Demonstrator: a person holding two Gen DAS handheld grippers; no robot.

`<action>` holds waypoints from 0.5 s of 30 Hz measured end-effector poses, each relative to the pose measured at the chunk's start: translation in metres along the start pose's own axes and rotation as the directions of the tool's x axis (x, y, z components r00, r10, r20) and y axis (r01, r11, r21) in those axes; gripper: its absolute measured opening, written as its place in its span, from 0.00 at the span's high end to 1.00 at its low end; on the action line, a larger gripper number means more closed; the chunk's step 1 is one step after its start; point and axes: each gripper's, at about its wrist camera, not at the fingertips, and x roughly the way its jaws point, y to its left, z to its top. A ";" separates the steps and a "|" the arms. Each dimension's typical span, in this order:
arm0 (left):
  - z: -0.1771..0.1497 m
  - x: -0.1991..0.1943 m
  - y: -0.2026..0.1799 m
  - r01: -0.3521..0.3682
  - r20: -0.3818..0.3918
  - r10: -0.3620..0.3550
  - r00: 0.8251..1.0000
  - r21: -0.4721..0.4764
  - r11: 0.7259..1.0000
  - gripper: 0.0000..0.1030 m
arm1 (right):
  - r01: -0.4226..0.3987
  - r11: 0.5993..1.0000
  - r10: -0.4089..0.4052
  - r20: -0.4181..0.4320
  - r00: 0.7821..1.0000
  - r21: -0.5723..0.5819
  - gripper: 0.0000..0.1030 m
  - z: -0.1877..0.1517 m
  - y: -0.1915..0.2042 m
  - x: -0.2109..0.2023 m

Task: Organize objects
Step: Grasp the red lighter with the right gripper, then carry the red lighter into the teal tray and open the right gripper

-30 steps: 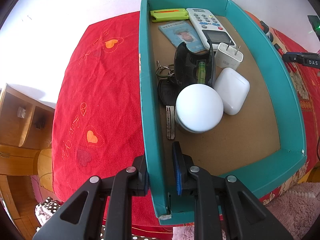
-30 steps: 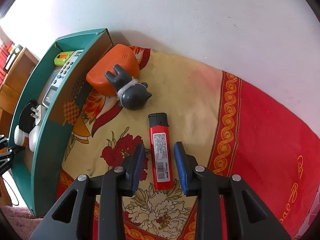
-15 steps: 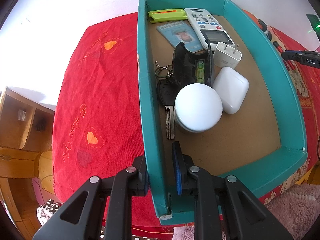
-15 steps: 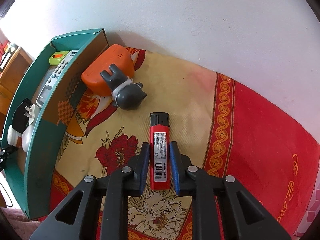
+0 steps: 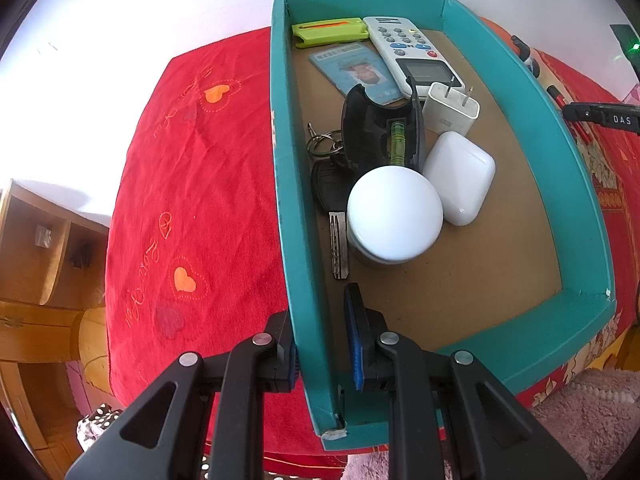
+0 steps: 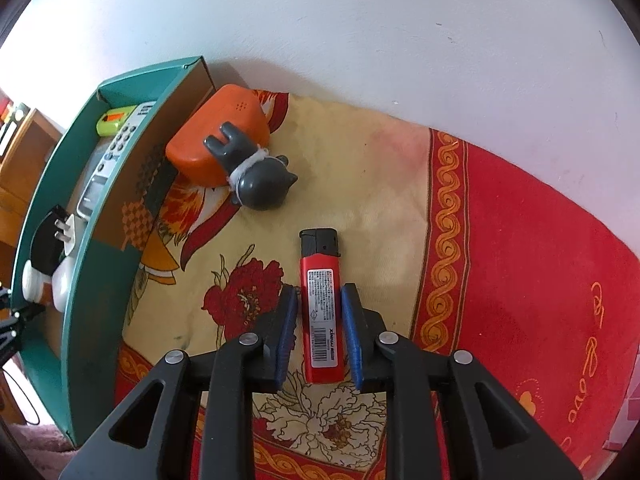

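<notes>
Between the right tool's [image 6: 319, 328] blue pads, a red lighter [image 6: 322, 312] lies on the floral cloth [image 6: 380, 184]; the jaws have just eased slightly apart after closing. The left tool [image 5: 322, 334] is kept clamped on the teal box's [image 5: 288, 200] wall.

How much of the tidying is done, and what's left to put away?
Done: remote, keys and white case lie in the teal box, whose wall the left gripper clamps. In hand: the right gripper straddles the red lighter on the cloth; its jaws have just been opening slightly. Left: lighter, orange case and grey toy outside the box.
</notes>
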 end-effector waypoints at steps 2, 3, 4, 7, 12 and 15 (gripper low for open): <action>0.000 0.000 0.000 0.000 0.000 0.000 1.000 0.001 1.000 0.84 | 0.007 1.000 -0.007 0.004 1.000 0.005 0.79 0.000 -0.001 0.000; 0.000 0.000 0.000 0.000 0.000 0.000 1.000 0.003 1.000 0.84 | 0.008 1.000 -0.008 0.005 1.000 0.005 0.79 0.000 -0.003 0.000; 0.000 0.000 -0.001 0.001 0.001 -0.001 1.000 0.004 1.000 0.84 | 0.009 1.000 -0.009 0.004 1.000 0.010 0.79 0.000 -0.004 0.000; 0.000 0.000 -0.001 0.001 0.002 -0.001 1.000 0.009 1.000 0.84 | 0.008 0.999 -0.008 -0.005 1.000 0.031 0.79 -0.003 -0.007 -0.001; -0.001 -0.001 -0.001 0.002 0.007 -0.002 1.000 0.016 1.000 0.84 | 0.014 0.999 -0.013 -0.019 1.000 0.046 0.79 -0.015 -0.011 -0.007; -0.001 -0.001 -0.001 0.002 0.007 -0.003 1.000 0.017 1.000 0.84 | 0.020 0.998 -0.019 -0.023 1.000 0.060 0.79 -0.022 -0.014 -0.012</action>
